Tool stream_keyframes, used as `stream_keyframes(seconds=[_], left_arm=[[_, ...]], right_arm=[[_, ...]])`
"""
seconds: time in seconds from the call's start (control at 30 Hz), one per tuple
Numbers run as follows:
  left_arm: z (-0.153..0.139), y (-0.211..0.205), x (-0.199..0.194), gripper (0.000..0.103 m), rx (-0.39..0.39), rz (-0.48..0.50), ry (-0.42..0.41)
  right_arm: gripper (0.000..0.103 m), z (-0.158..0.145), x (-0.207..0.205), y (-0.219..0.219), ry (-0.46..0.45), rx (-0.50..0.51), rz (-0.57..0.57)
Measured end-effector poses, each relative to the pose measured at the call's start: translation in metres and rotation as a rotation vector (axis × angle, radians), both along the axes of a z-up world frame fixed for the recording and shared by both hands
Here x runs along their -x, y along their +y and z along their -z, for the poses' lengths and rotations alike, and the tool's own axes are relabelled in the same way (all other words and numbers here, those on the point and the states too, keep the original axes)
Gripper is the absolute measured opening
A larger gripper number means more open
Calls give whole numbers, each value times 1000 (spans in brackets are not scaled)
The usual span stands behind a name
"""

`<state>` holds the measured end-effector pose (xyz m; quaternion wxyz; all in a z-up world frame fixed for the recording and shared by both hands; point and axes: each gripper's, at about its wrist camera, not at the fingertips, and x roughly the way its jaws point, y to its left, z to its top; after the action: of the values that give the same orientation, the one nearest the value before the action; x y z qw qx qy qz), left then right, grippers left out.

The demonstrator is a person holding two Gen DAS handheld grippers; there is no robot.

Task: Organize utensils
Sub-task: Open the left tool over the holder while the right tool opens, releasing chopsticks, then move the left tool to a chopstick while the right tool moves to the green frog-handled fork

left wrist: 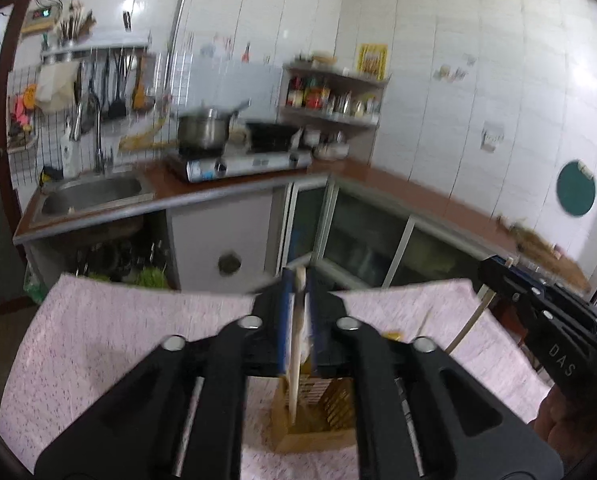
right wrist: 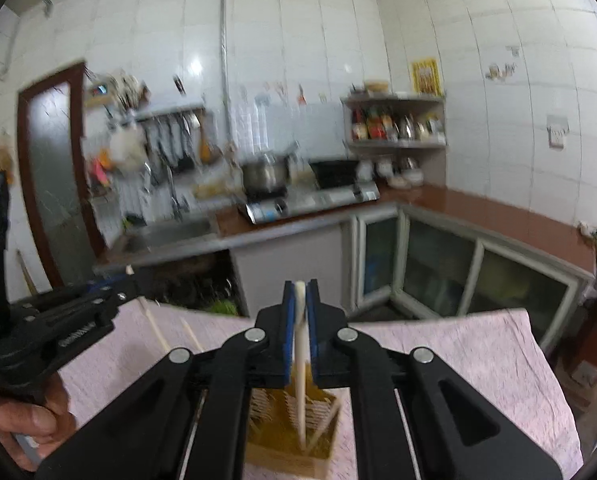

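The left tongs (left wrist: 298, 304) stand slightly parted around a pale chopstick (left wrist: 297, 344) without seeming to press it. The right tongs (right wrist: 300, 312) are clenched on a white chopstick (right wrist: 300, 360). Both sticks hang upright, with their lower ends down in the wooden holder (right wrist: 282, 456) directly below the jaws, presumably so they drop in standing rather than flat. The holder sits on a pink tablecloth (right wrist: 458, 360) beneath both tools. To the left of the right tongs, more loose chopsticks (right wrist: 154, 326) lie on the cloth, apparently still to be gathered.
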<state>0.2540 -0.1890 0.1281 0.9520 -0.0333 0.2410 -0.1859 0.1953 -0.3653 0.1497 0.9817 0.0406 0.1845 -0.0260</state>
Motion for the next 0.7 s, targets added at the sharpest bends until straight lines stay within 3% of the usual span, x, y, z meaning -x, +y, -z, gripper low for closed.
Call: stream_keyframes(seconds=[0.1, 0.17, 0.2, 0.4, 0.7], left_arm=[[14, 8, -11, 41, -6, -39, 45], [13, 14, -11, 47, -1, -51, 43], [12, 17, -10, 48, 2, -57, 39], [8, 54, 7, 53, 7, -109, 14], [70, 106, 61, 59, -63, -168, 87]], right_arm=[[8, 7, -2, -12, 14, -15, 50], [18, 4, 2, -19, -1, -20, 78], [24, 3, 5, -22, -5, -21, 82], [30, 4, 36, -33, -15, 22, 109], [31, 73, 103, -68, 127, 2, 181]])
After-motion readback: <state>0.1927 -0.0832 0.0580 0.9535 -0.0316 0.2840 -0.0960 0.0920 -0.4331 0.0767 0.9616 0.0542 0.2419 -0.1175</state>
